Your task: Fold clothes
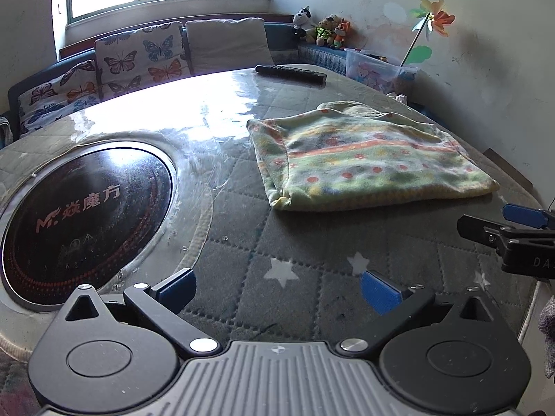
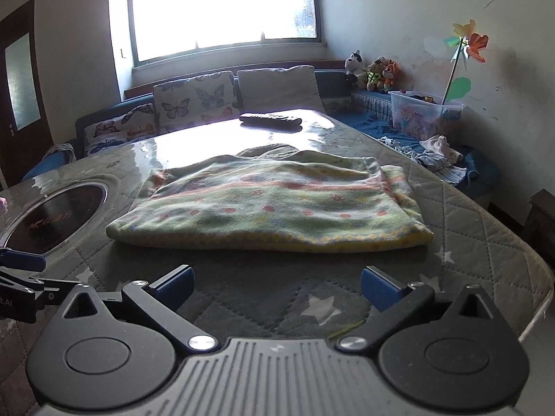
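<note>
A folded fleece garment [image 1: 367, 159], green and yellow with orange dots, lies flat on the quilted table cover [image 1: 295, 242]. It also shows in the right wrist view [image 2: 274, 204], straight ahead of my right gripper. My left gripper [image 1: 277, 291] is open and empty, hovering over the cover near the front edge, left of and short of the garment. My right gripper [image 2: 277, 286] is open and empty, just in front of the garment's near edge. The right gripper also shows at the right edge of the left wrist view [image 1: 513, 232]. The left gripper shows at the left edge of the right wrist view [image 2: 20, 274].
A round black induction cooktop [image 1: 86, 215] is set into the table at the left. A black remote [image 1: 291, 73] lies at the far edge. Butterfly cushions [image 1: 138, 59], plush toys [image 1: 322, 27] and a plastic box [image 1: 378, 67] sit on the bench behind. Loose clothes [image 2: 433, 156] lie at the right.
</note>
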